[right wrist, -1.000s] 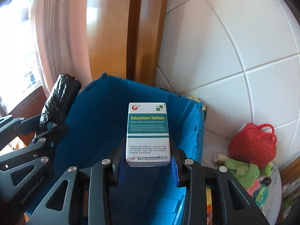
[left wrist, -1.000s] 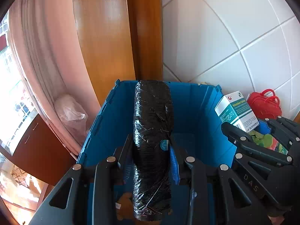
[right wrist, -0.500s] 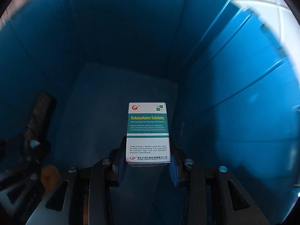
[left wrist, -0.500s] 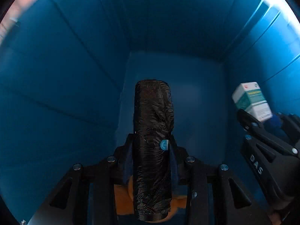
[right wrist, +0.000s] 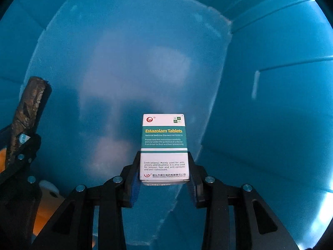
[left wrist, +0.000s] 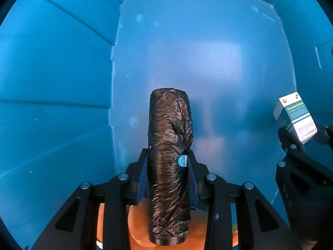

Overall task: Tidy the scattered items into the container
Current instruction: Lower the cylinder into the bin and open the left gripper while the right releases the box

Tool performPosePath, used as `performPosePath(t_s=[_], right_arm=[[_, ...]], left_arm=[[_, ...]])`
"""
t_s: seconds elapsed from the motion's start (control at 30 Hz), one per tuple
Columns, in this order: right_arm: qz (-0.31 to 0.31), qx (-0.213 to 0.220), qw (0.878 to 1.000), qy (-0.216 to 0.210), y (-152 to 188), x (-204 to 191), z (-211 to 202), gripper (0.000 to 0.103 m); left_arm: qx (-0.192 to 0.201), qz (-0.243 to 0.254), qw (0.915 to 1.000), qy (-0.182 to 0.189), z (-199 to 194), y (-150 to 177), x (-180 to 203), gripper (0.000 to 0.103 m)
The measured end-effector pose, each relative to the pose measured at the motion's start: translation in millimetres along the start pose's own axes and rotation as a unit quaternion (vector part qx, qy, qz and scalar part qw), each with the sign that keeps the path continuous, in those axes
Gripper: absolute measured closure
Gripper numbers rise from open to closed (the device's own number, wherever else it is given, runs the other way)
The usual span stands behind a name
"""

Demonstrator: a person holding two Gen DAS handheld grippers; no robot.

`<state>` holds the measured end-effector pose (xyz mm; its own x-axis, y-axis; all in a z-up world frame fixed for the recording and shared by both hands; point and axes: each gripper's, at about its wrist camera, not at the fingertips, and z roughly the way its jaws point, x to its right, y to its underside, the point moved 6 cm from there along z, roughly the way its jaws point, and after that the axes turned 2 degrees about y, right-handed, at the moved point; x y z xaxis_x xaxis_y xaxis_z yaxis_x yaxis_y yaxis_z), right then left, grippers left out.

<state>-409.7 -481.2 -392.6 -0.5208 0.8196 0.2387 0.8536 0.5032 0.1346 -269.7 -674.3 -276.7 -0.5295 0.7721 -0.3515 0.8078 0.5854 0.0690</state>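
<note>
Left wrist view: left tool (left wrist: 167, 162) clamps a crinkly black plastic roll (left wrist: 169, 145) at centre inside the smooth blue bin (left wrist: 56, 73); right tool (right wrist: 164, 173) pinches a glossy rectangular tablet box (right wrist: 163, 145), lower centre.

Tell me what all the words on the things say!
On the medicine box held by the right tool:
"Estazolam Tablets"
"National Medicine Standard", then a number too small to trust.
"[Indications] Mainly used for anti-anxiety and insomnia."
Bottom Chinese maker's line: too small.
Black roll in the left tool: round blue sticker, unreadable.
Blue bin: no words.
</note>
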Motion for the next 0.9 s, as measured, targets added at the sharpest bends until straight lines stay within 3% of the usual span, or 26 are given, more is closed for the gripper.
performPosePath(t_s=[0.27, 0.37, 0.47, 0.53, 0.6, 0.77, 0.83, 0.9], right_arm=[[-0.008, -0.018, 1.000, -0.001, 12.8, -2.2, 11.1, 0.065], [-0.006, -0.018, 1.000, 0.000, 17.3, 0.5, 9.5, 0.065], [-0.003, -0.011, 1.000, 0.005, 21.5, 4.6, 4.3, 0.053], [-0.001, -0.005, 1.000, 0.006, 24.1, 8.1, -1.3, 0.036], [0.002, 0.003, 1.000, 0.008, 26.7, 11.9, -9.9, 0.035], [0.013, 0.031, 0.999, 0.009, 34.9, 22.4, -43.4, 0.035], [0.016, 0.043, 0.999, 0.007, 41.5, 28.7, -58.4, 0.035], [0.020, 0.058, 0.998, 0.003, 29.5, 13.1, -84.5, 0.035]], left_arm=[[-0.010, -0.010, 0.9999, 0.007, 9.1, -3.5, -6.0, 0.069], [0.009, 0.030, 0.9995, -0.010, 2.2, -7.7, -5.9, 0.069], [0.025, 0.032, 0.9992, -0.006, -9.7, -9.9, -4.8, 0.069], [0.041, 0.042, 0.9983, -0.005, -20.9, -13.1, -5.4, 0.069], [0.062, 0.050, 0.9968, -0.006, -36.1, -15.8, -7.0, 0.069], [0.133, 0.076, 0.9882, 0.008, -92.6, -15.3, -1.2, 0.069], [0.177, 0.150, 0.9726, 0.016, -117.4, -13.4, -1.7, 0.069], [0.210, 0.150, 0.9657, 0.026, -145.6, -12.9, 0.1, 0.069]])
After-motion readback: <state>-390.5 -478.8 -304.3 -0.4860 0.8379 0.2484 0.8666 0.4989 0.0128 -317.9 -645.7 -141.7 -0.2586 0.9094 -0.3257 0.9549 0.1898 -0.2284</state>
